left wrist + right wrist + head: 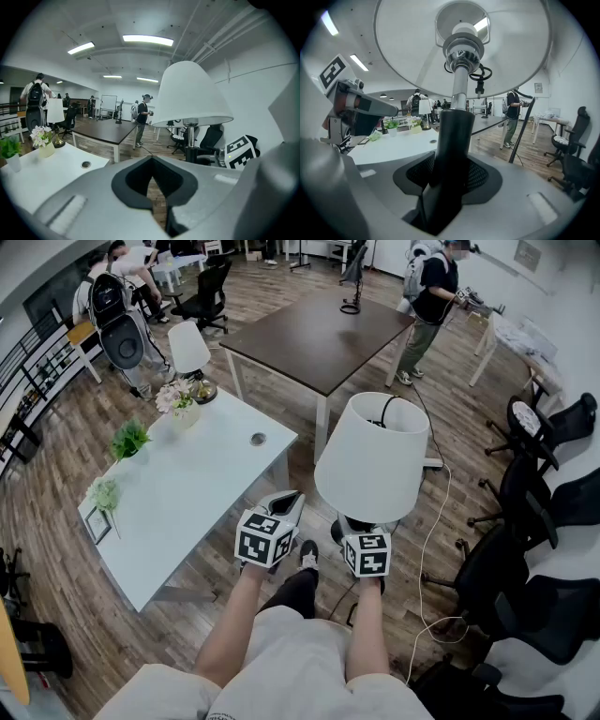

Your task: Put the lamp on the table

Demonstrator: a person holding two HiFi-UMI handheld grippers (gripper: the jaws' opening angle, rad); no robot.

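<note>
Beside the table (202,479), right tool (449,187) clamps the lamp (373,465) upright by its stem (453,136), shade (412,47) topmost; left tool (283,505) closed.

We look down on a wood floor (75,615). On the white tabletop (206,484), a small white-shaded lamp (188,348) stands at the far corner, with a vase of pink flowers (176,401) just beside it. A green potted plant (128,439) sits along the left edge. A paler plant (104,493) and a picture frame (98,524) sit at the left corner. A round cable hole (258,439) lies near the right corner. Beyond stands a dark brown table (319,334), with a person (433,287) at its right end. Another person wearing a backpack (111,301) stands at upper left. Black office chairs (539,502) line the right side, and a white cable (431,531) trails across the floor.
</note>
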